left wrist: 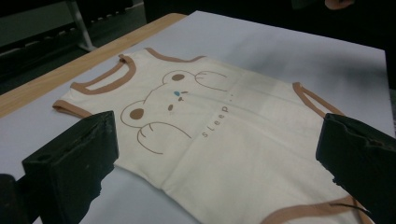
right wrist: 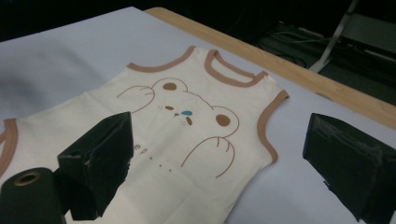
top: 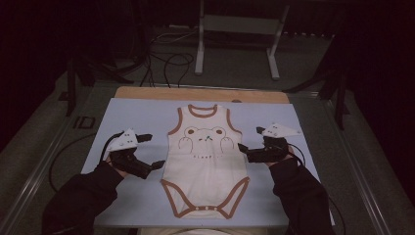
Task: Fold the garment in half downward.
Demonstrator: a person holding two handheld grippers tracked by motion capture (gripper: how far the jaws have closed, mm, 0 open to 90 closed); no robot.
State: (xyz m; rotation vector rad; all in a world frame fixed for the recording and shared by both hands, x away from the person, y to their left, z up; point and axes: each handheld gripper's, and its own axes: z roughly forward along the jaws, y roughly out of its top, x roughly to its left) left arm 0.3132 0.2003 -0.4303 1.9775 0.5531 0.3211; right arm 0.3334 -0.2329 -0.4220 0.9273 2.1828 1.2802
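Observation:
A cream sleeveless baby bodysuit with brown trim and a bear print lies flat, face up, on a pale blue mat, neck toward the far edge. My left gripper is open beside the garment's left edge, jaws pointing at it and nothing between them. In the left gripper view the bodysuit spreads out past the wide-apart jaws of the left gripper. My right gripper is open at the garment's right edge near the armhole. In the right gripper view the bear print shows between the spread jaws of the right gripper.
The mat covers a wooden tabletop whose far strip is bare. Beyond it stand a metal frame and loose cables on the floor. Dark sleeves enter from the bottom. Bare mat lies on both sides of the garment.

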